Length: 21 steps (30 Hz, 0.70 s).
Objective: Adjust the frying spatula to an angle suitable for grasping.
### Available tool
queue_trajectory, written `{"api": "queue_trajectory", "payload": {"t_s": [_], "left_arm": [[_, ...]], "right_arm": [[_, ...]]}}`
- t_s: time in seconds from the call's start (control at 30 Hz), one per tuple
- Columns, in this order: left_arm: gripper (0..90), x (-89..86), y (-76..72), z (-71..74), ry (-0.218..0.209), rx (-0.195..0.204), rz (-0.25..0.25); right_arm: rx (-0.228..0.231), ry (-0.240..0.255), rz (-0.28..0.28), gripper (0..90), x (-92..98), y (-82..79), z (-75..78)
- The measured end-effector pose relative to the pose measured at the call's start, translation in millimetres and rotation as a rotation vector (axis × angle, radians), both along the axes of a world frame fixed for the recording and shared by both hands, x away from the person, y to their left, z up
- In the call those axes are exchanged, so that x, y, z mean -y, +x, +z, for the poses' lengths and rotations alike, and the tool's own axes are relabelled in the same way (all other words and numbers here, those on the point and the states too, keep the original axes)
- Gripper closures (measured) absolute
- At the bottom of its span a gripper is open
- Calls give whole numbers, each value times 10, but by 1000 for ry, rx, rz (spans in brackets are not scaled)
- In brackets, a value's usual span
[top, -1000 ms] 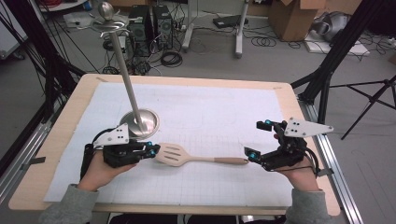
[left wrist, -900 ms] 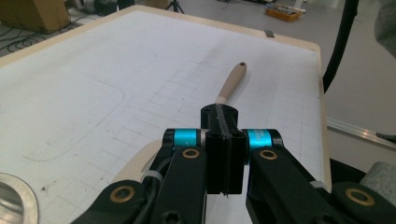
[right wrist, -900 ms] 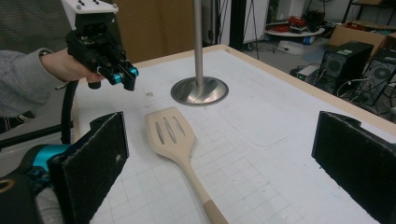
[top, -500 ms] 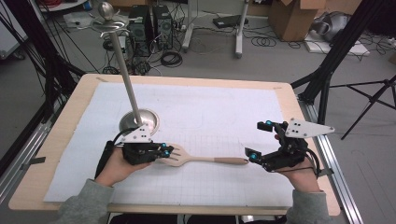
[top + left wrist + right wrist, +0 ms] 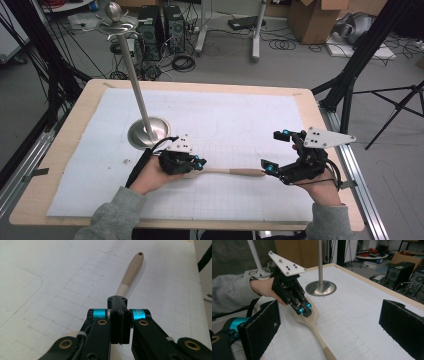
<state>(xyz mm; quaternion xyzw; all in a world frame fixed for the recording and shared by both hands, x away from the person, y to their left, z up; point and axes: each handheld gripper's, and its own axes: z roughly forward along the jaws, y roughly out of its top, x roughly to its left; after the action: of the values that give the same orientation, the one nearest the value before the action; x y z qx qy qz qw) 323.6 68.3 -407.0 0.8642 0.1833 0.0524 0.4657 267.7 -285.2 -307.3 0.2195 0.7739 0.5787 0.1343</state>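
left gripper [image 5: 196,162] jaws pressed together over spatula [image 5: 235,172] blade, hiding it, contact unclear; spatula flat on mat [image 5: 240,120] near front, handle toward wide-apart right gripper [image 5: 276,150], metal stand [image 5: 148,131] behind.

Left gripper [image 5: 199,162] hides the spatula [image 5: 235,172] blade.

Since a second ago, we see the left gripper [image 5: 199,163] slide rightward from the table's left side onto the broad blade of the pale wooden spatula [image 5: 235,172], its black jaws now pressed together over the blade.
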Motion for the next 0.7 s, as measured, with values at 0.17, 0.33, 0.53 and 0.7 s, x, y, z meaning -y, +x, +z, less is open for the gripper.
{"api": "queue_trajectory", "payload": {"t_s": [0.17,0.33,0.53,0.7], "left_arm": [[898,112,37,-52,43,-19,9],[898,192,75,-106,79,-37,26],[898,293,94,-153,146,-30,53],[898,417,114,-145,194,-14,74]], "right_arm": [[-5,1,0,25,10,0,-9],[-2,3,0,25,9,-5,-2],[-2,7,8,25,-3,-9,8],[0,4,10,25,-8,-7,8]]}}
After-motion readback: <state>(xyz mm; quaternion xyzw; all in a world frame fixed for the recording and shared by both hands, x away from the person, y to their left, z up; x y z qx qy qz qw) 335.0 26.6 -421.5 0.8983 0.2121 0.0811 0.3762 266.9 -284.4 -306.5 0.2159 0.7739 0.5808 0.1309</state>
